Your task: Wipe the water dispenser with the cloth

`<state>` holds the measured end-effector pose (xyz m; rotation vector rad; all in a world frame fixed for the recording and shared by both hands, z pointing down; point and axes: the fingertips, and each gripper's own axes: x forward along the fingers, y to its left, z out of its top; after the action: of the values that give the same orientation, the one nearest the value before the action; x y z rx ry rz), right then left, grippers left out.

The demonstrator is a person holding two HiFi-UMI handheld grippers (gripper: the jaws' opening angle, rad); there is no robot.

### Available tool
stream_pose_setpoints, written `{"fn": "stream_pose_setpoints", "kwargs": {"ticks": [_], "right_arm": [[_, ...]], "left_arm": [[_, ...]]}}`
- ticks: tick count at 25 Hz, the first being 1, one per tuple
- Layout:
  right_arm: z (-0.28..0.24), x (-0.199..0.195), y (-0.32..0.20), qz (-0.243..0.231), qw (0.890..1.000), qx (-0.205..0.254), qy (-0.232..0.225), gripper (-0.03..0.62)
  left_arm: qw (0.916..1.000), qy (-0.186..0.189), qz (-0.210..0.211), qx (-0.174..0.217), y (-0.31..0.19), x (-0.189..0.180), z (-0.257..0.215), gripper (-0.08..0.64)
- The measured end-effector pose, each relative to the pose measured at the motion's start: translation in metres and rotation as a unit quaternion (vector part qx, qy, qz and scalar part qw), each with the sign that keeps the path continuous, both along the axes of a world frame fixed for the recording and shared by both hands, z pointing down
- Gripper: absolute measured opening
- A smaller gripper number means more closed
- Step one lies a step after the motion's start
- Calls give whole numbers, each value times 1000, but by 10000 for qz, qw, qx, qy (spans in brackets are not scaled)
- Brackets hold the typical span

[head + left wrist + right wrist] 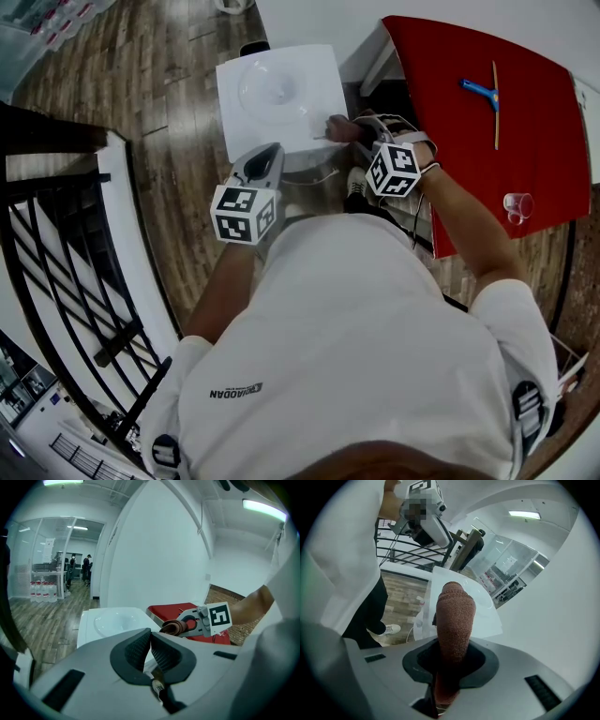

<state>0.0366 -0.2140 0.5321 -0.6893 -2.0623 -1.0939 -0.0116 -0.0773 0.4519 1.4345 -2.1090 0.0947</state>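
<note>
The cloth [454, 616] is sitting rolled up in the right gripper [452, 660], whose fingers [480, 660] are clamping down on it. Its tip is hovering at the dispenser [277, 94]'s front right corner, touching the top or just off it, can't tell which. The dispenser itself is a white box with a round dip in its top, standing right in front of the person. The left gripper [150, 644] is hanging just in front of the dispenser, fingers [137, 649] pressing together on nothing.

My read: the wiping is only just getting going at that corner. The next move is probably calling for pressing the cloth flat on the top and dragging it across toward the dispenser's far left side, without letting the roll slip out.

Room-wise, a red desk [469, 141] is sitting just right of the dispenser, carrying a blue tool [480, 91] and a clear cup [517, 204], both well apart from the dispenser. Wood floor [169, 122] is running left of the dispenser, with a black railing [56, 253] further left.
</note>
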Motion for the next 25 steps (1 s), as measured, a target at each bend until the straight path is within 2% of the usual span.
{"fn": "stream_pose_setpoints", "kwargs": {"ticks": [6, 10, 14, 17, 19, 21, 22, 25], "right_arm": [[3, 21, 6, 24, 9996, -281, 65, 71], [3, 28, 8, 417, 9948, -917, 169, 71], [3, 36, 12, 807, 9817, -1709, 242, 71], [-2, 37, 12, 1175, 9607, -2490, 337, 71], [-4, 34, 5, 1616, 9318, -3222, 435, 71], [-5, 27, -4, 2138, 8859, -4085, 519, 71], [-6, 23, -10, 2395, 8571, -4526, 561, 71], [-6, 10, -28, 3028, 7607, -5700, 688, 71]], "left_arm": [[9998, -133, 137, -101, -14, 4, 0, 2], [9994, -128, 254, -219, -27, 6, 4, 2], [9991, -57, 310, -301, -37, 8, 8, 2], [9986, -68, 360, -379, -44, 8, 7, 2], [9983, -82, 376, -438, -50, 7, 8, 2], [9980, -98, 386, -493, -56, 5, 9, 2], [9978, -113, 393, -517, -60, 3, 9, 0], [9975, -108, 416, -556, -71, 1, 9, 2]]}}
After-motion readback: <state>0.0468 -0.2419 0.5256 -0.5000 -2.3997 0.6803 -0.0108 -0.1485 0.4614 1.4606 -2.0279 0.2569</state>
